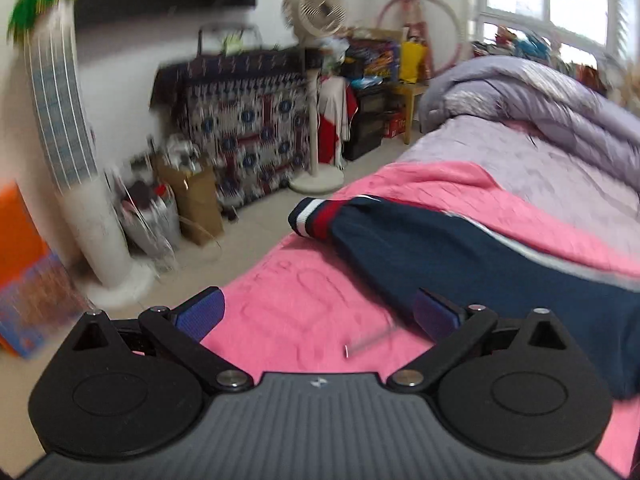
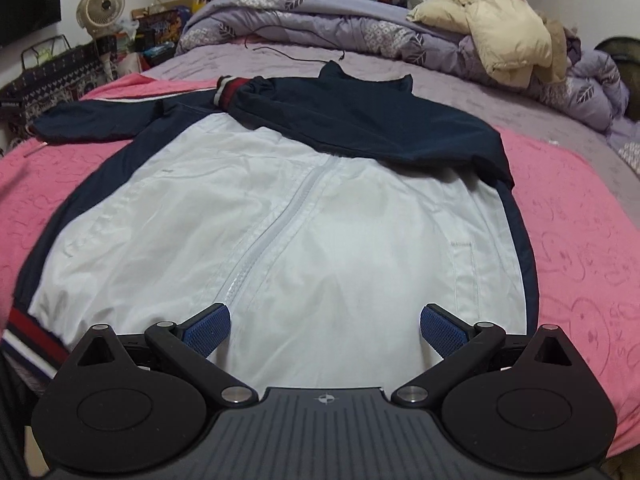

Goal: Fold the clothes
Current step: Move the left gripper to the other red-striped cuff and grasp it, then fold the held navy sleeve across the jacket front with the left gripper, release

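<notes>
my right gripper (image 2: 325, 330) hangs just over the jacket's (image 2: 280, 216) hem, jaws spread wide, nothing between the blue pads (image 2: 208, 330). my left gripper (image 1: 316, 318) is wide open too, empty, hovering over the pink blanket (image 1: 288, 300) w/ its right pad near the navy sleeve (image 1: 460, 256).

the jacket lies flat on the bed, front up, zip (image 2: 276, 232) closed down the middle of the white panel. one sleeve is already folded across the chest, its striped cuff (image 2: 227, 92) resting near the far shoulder. the other sleeve is stretched out sideways toward the bed edge, cuff (image 1: 314, 218) close to the drop-off in the left view.

fabric looks thin, shiny, prob nylon-ish: light, soft, slippery, no stiffness to speak of. i judge it'll slide on itself and on the blanket, so pinch a seam or ribbing, not a flat panel. best holds imo: the ribbed cuff for the loose sleeve, then the ribbed hem corners (image 2: 28, 332) to bring the bottom up toward the collar (image 2: 334, 70).

further back: lilac bedsheet (image 2: 480, 92), a thin black cord (image 2: 280, 54) lying on it, a rolled duvet (image 2: 320, 16) w/ a cream puffer coat (image 2: 492, 28) on top. a pedestal fan (image 1: 320, 12) stands off the bed.
</notes>
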Action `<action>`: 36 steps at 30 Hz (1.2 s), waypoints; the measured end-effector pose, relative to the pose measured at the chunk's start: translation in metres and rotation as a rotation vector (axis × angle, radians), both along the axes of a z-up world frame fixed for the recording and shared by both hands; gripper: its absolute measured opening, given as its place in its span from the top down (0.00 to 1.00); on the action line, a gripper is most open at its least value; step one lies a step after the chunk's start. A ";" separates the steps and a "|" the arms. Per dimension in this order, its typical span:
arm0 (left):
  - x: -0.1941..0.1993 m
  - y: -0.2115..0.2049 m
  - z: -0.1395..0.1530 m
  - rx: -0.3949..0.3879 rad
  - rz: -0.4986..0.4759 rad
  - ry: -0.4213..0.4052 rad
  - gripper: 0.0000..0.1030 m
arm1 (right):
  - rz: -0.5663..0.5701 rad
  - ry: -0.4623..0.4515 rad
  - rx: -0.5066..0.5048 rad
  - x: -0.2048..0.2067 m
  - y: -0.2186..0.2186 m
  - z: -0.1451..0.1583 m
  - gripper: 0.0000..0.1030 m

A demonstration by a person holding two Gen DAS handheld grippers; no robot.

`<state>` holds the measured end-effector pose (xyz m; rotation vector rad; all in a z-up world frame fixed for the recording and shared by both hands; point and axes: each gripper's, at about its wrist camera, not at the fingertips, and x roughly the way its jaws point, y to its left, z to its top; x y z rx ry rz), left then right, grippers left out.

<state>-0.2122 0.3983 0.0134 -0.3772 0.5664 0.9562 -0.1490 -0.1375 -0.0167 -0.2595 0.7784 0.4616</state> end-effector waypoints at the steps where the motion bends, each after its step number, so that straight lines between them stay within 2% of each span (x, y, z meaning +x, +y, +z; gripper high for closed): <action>1: 0.004 0.016 -0.005 -0.041 0.011 -0.027 0.02 | -0.002 0.000 -0.008 0.004 0.003 -0.001 0.00; 4: 0.016 0.056 -0.021 -0.157 0.042 -0.098 0.06 | -0.007 0.007 -0.004 0.015 0.011 -0.004 0.00; 7: 0.030 0.079 -0.036 -0.211 0.076 -0.147 0.14 | -0.010 0.014 -0.004 0.025 0.020 -0.008 0.00; 8: 0.032 0.081 -0.039 -0.214 0.082 -0.159 0.29 | -0.005 0.012 -0.013 0.027 0.023 -0.010 0.00; 10: 0.036 0.083 -0.044 -0.218 0.095 -0.181 0.51 | 0.002 0.013 -0.009 0.029 0.026 -0.013 0.00; 11: 0.039 0.084 -0.046 -0.221 0.102 -0.193 0.67 | 0.005 0.014 -0.002 0.029 0.027 -0.014 0.00; 14: 0.050 0.066 -0.032 -0.151 0.093 -0.186 0.83 | 0.005 0.023 0.020 0.031 0.025 -0.017 0.00; 15: 0.054 0.060 -0.027 -0.127 0.090 -0.184 0.83 | 0.006 0.024 0.028 0.032 0.024 -0.017 0.00; 20: 0.075 0.003 0.020 -0.014 -0.040 -0.275 0.85 | 0.011 0.018 0.060 0.029 0.018 -0.017 0.00; 23: 0.106 -0.061 0.057 0.070 -0.219 -0.331 0.85 | 0.015 0.011 0.080 0.025 0.012 -0.017 0.00; 26: 0.154 -0.156 0.084 0.137 -0.452 -0.349 0.85 | 0.022 0.000 0.101 0.020 0.005 -0.016 0.00; 29: 0.204 -0.257 0.086 0.130 -0.679 -0.351 0.84 | 0.019 -0.007 0.130 0.017 -0.006 -0.013 0.00; 30: 0.226 -0.290 0.079 0.144 -0.745 -0.325 0.83 | 0.016 -0.009 0.141 0.016 -0.011 -0.012 0.00; 32: 0.263 -0.348 0.048 0.125 -0.848 -0.192 0.71 | -0.010 -0.008 0.167 0.018 -0.025 -0.010 0.00; 33: 0.281 -0.377 0.033 0.115 -0.899 -0.124 0.69 | -0.027 -0.007 0.183 0.020 -0.033 -0.008 0.00; 36: 0.316 -0.429 -0.031 0.027 -0.971 0.151 0.67 | -0.082 -0.013 0.251 0.024 -0.064 -0.003 0.00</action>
